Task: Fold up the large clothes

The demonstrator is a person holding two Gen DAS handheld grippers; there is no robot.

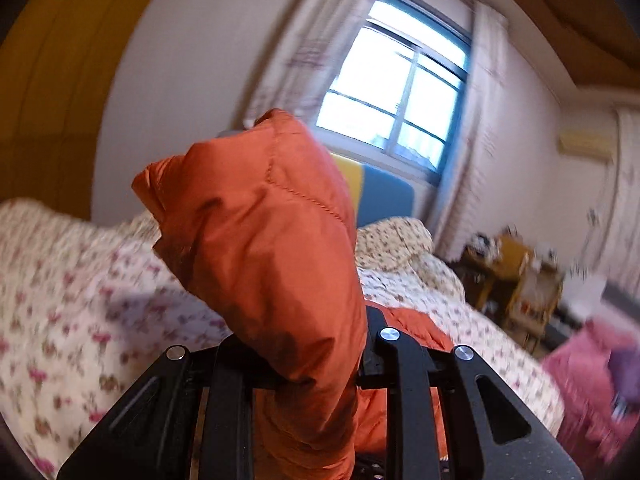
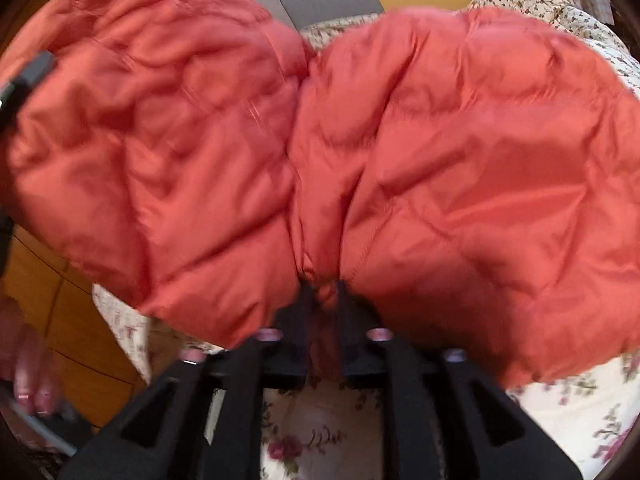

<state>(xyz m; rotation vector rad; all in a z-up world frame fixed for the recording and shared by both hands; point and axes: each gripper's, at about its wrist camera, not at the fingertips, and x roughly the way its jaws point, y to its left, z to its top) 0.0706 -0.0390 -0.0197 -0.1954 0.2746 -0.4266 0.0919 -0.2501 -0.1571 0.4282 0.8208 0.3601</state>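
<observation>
An orange puffer jacket (image 1: 264,240) is lifted above a bed with a floral cover (image 1: 72,300). My left gripper (image 1: 312,360) is shut on a fold of the jacket, which stands up between its fingers and hides them. In the right wrist view the jacket (image 2: 440,160) fills most of the frame, spread wide above the floral bed cover (image 2: 320,420). My right gripper (image 2: 322,292) is shut on the jacket's lower edge, with cloth bunched between its black fingers (image 2: 306,300).
A window (image 1: 396,80) with curtains is behind the bed. A yellow and blue headboard (image 1: 376,192) stands at the bed's far end. A wooden side table (image 1: 516,280) with clutter stands right of the bed. Pink cloth (image 1: 592,380) lies at the right. A wooden floor (image 2: 72,320) shows at left.
</observation>
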